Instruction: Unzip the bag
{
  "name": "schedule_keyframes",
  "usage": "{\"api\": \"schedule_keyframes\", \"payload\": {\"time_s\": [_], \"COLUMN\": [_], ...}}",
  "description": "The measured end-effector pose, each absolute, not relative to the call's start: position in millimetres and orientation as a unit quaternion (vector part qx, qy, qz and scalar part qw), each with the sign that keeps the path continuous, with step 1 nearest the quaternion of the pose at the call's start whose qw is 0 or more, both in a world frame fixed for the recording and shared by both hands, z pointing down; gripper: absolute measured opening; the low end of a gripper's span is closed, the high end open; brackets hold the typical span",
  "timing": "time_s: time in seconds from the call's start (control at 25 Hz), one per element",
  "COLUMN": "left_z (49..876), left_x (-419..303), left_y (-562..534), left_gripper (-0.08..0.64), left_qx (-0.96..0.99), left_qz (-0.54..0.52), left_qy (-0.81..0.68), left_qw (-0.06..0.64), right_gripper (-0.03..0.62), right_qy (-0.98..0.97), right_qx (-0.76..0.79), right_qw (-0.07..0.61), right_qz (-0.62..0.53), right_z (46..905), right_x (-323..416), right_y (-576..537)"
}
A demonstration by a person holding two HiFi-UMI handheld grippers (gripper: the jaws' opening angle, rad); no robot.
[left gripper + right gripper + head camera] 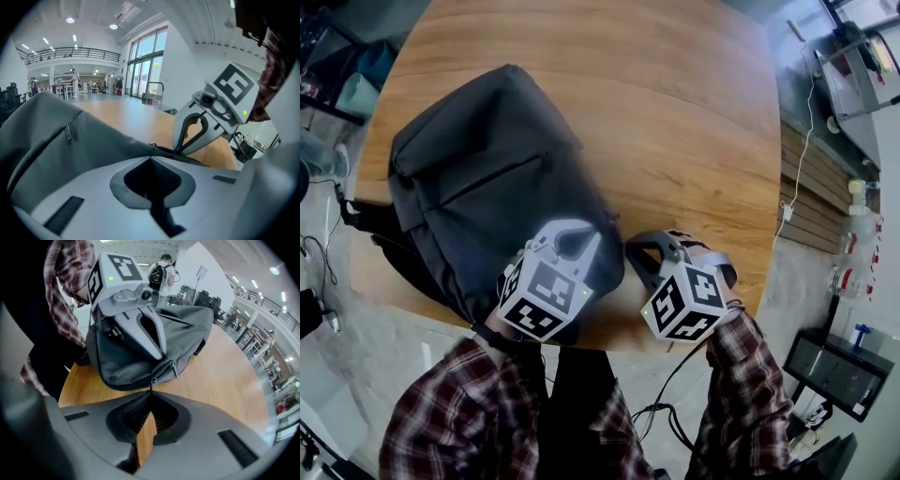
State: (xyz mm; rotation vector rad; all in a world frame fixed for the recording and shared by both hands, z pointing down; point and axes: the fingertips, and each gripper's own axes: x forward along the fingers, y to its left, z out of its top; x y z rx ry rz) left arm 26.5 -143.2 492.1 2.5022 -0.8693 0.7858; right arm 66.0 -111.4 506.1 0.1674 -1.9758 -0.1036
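A dark grey backpack (487, 178) lies on a round wooden table (675, 112), its near end by the table's front edge. My left gripper (589, 236) rests on that near end; in the left gripper view its jaws (151, 158) are shut on the bag's fabric (56, 145). Just to its right, my right gripper (633, 251) meets the bag's edge. In the right gripper view its tips (150, 393) are shut on a small zipper pull (151, 382) at the bag's rim. A second pull (175, 367) hangs a little to the right on the same zipper line.
A strap (366, 220) of the bag hangs over the table's left edge. The front edge (609, 342) is right under the grippers. Bare wood (220, 366) stretches beyond the bag. A person with a backpack (161, 270) stands far off. Cables and shelving (830, 361) are on the floor at right.
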Motion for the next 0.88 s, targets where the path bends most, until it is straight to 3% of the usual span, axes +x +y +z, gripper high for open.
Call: {"api": "schedule_keyframes", "payload": {"time_s": [0.2, 0.48, 0.72, 0.88], "left_z": [492.6, 492.4, 483.1, 470.2], "left_x": [25.1, 20.6, 24.6, 4.6], "left_y": [-152.0, -175.5, -174.5, -156.5], "left_gripper": [0.007, 0.008, 0.008, 0.008], "left_qx": [0.884, 0.865, 0.874, 0.898], "left_qz": [0.276, 0.286, 0.259, 0.287], "left_qy": [-0.322, -0.359, -0.338, -0.276], "left_qw": [0.197, 0.204, 0.233, 0.185], "right_gripper": [0.011, 0.011, 0.011, 0.011], "right_qy": [-0.83, -0.832, -0.822, -0.817], "right_qx": [0.128, 0.261, 0.331, 0.355], "right_qw": [0.543, 0.478, 0.443, 0.438], "right_qz": [0.014, 0.108, 0.138, 0.125], "right_z": [513.4, 506.4, 506.7, 506.6], "right_x": [78.5, 41.3, 58.9, 70.8], "right_y": [-71.3, -40.6, -51.1, -59.8]}}
